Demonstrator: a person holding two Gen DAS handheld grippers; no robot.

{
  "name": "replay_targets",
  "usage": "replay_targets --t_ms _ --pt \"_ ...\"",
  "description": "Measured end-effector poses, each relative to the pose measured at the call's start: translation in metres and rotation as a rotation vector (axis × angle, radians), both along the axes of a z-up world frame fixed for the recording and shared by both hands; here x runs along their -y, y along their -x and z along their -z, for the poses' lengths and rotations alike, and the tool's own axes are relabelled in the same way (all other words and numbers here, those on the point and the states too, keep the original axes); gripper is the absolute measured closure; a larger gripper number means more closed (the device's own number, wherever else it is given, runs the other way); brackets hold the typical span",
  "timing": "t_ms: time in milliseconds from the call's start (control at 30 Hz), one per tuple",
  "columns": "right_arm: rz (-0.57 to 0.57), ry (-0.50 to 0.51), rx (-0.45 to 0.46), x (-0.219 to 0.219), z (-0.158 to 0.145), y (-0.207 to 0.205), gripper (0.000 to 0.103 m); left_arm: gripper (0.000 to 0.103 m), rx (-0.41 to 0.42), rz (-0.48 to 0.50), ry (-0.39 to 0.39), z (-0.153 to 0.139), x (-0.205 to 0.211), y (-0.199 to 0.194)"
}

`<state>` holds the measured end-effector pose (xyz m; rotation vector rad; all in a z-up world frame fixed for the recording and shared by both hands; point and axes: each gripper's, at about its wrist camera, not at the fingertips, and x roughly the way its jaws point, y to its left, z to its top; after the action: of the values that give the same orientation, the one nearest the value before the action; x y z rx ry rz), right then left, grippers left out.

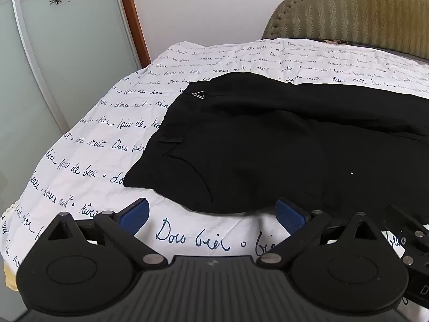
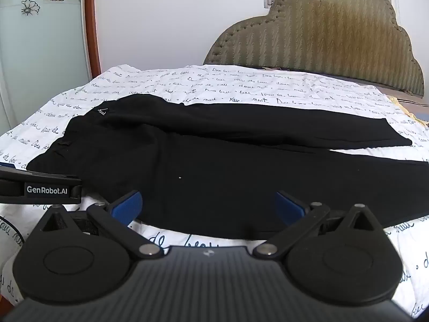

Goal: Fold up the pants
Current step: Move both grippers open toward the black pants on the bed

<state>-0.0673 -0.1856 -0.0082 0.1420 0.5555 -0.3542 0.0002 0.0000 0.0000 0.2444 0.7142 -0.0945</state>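
The black pants [image 2: 214, 161] lie spread flat on the bed [image 2: 241, 88] over its script-printed sheet, waistband toward the bed's left edge and the two legs running toward the right edge, parted in a narrow V with a strip of sheet showing between them. Nothing looks folded yet — by these pictures the task is at its opening step. The left tool [image 1: 213, 216] hovers at the near edge of the bed just short of the waist and hip, released and holding nothing; the right tool [image 2: 209, 205] hangs beside it over the nearer leg's hem-side edge, likewise spread wide and unloaded. The next move probably calls for both to pinch the near leg's edge — one by the waist, one farther along — and carry it over the far leg so that seams line up.
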Motion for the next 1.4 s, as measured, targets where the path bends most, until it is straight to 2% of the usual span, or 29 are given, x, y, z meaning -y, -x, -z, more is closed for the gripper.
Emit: replay_targets --t_ms 267,1400 --pt "0.003 -0.003 0.004 -0.001 0.000 -0.001 0.000 0.002 -0.003 0.005 0.006 0.000 -0.001 -0.001" --pt "0.020 -0.058 -0.094 0.005 0.016 -0.019 0.000 0.002 -0.002 -0.020 -0.006 0.006 -0.005 -0.002"
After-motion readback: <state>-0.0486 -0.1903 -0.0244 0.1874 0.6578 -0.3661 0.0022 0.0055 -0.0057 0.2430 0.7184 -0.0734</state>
